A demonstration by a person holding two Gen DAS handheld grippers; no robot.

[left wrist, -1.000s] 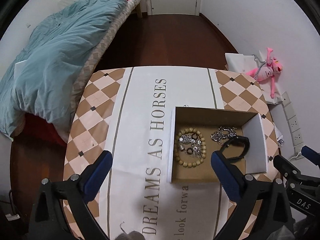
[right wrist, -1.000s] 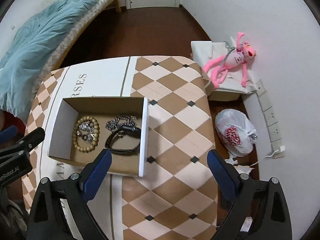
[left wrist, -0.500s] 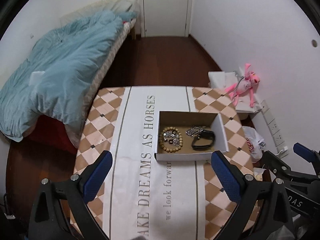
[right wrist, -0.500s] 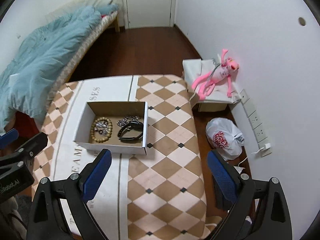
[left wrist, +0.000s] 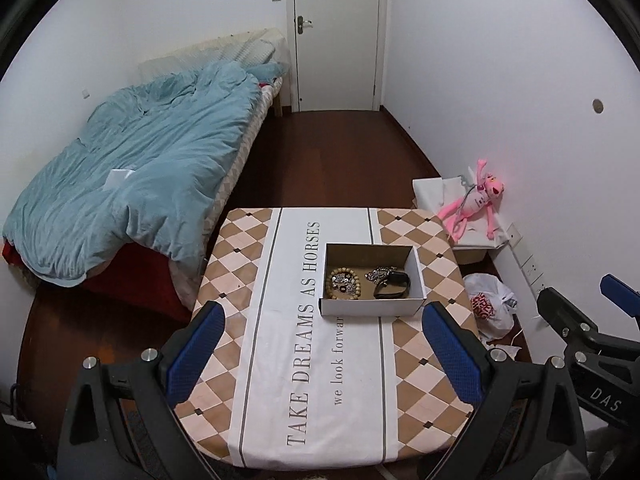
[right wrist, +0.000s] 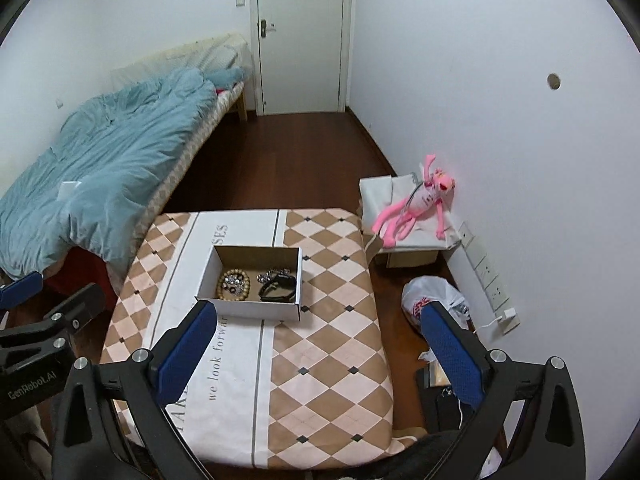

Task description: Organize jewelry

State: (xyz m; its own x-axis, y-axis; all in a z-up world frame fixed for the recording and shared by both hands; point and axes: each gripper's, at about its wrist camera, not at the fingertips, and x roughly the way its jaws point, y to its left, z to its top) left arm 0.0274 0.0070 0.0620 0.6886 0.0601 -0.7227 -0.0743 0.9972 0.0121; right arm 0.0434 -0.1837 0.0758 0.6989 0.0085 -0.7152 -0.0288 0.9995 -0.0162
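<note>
A white cardboard box [left wrist: 372, 307] stands on the patterned table [left wrist: 280, 360]. Inside lie a wooden bead bracelet [left wrist: 343, 283] with silver pieces in its middle, a silver chain [left wrist: 380, 273] and a black watch [left wrist: 394, 285]. The box [right wrist: 256, 307], the bead bracelet [right wrist: 233, 284] and the watch [right wrist: 279, 286] also show in the right wrist view. My left gripper [left wrist: 326, 354] is open and empty, held high above and well back from the box. My right gripper [right wrist: 316, 350] is open and empty, likewise high and back.
A bed with a blue duvet [left wrist: 132, 184] stands left of the table. A pink plush toy [left wrist: 474, 204] lies on a white box by the right wall. A plastic bag [left wrist: 488, 306] sits on the floor beside the table. A white door [left wrist: 336, 32] is at the far end.
Both grippers have pulled up and back from the box, so the whole table and room now show. The jewelry in the box has not moved.
</note>
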